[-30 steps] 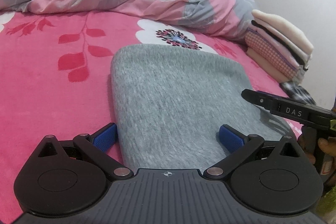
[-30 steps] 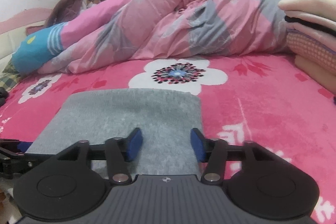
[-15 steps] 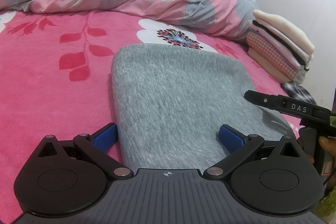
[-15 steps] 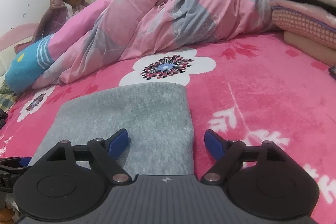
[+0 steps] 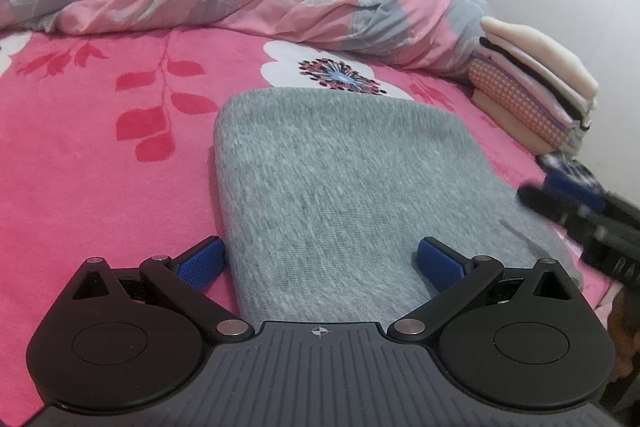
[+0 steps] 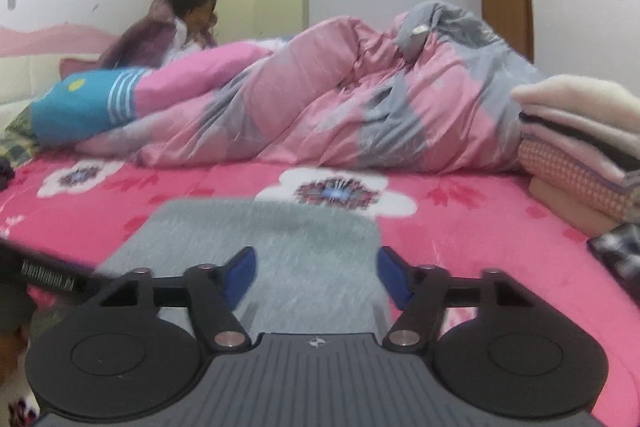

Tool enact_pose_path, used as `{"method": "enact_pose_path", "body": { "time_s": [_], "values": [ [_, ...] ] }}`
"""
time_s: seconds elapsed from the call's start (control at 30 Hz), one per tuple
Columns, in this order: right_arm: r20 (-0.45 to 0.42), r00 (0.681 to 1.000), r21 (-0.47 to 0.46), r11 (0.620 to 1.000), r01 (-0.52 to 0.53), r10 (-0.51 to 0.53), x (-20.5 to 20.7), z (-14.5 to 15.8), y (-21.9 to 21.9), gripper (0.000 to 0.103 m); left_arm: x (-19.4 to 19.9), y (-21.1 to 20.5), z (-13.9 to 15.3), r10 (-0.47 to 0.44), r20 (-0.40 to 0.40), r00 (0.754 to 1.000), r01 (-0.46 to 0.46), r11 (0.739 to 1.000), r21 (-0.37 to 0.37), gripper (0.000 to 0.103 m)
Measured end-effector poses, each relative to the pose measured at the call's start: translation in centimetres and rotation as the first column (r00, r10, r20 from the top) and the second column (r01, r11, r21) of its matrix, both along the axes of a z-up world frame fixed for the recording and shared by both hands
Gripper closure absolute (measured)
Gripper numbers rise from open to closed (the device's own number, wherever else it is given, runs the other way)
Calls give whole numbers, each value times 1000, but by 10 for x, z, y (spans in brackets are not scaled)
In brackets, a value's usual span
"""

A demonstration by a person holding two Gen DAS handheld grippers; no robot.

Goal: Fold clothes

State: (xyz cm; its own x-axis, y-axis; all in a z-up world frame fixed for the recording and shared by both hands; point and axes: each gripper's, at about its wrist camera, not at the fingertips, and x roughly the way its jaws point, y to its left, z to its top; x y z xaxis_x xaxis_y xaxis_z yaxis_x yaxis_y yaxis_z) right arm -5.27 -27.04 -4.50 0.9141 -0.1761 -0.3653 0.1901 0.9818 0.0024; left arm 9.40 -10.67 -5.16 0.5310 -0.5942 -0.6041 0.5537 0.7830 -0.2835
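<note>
One right tool (image 5: pixel 576 203), blurred "DA" lettering

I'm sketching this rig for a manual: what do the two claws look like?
Both match: the left claw and right claw each have blue textured pads on black linkage arms with silver pivot pins, two round black discs, and a ribbed grey body bearing a small crosshair mark. White lettering runs along the side.

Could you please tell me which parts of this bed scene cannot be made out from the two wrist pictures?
- Grey garment: near edge hidden behind the left gripper in the left wrist view.
- Right gripper: motion-blurred in the left wrist view.
- Folded stack: cut off by the right wrist view's edge.
</note>
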Motion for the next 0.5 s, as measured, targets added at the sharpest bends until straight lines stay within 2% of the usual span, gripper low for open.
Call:
{"method": "enact_pose_path", "body": {
  "time_s": [0.03,0.07,0.1,0.13,0.17,0.3,0.4,0.5],
  "values": [
    [-39,999,-2,1000,-6,6,3,-6,2,47,-1,-1,1,0,6,1000,0,1000,12,0],
    [-74,997,-10,1000,-4,3,5,-13,3,48,-1,-1,2,0,10,1000,-1,1000,21,0],
    [-66,998,-13,1000,-1,0,3,-14,5,48,-2,-1,3,3,11,1000,-3,1000,26,0],
    [-60,998,-19,1000,4,-5,2,-10,7,59,-2,-1,3,5,13,1000,-6,1000,31,0],
    [-54,998,-26,1000,8,-9,1,-6,9,74,-3,-1,4,8,14,1000,-9,999,35,0],
    [-16,1000,-39,999,-1,1,-10,5,16,75,-4,-3,5,7,26,1000,-8,999,51,0],
    [-77,997,-43,999,-4,1,-7,-16,15,75,-4,-4,5,7,29,1000,-9,998,64,0],
    [-71,997,-17,1000,6,-7,-9,-11,13,75,-5,-4,5,13,35,999,-15,998,64,0]
  ]
}}
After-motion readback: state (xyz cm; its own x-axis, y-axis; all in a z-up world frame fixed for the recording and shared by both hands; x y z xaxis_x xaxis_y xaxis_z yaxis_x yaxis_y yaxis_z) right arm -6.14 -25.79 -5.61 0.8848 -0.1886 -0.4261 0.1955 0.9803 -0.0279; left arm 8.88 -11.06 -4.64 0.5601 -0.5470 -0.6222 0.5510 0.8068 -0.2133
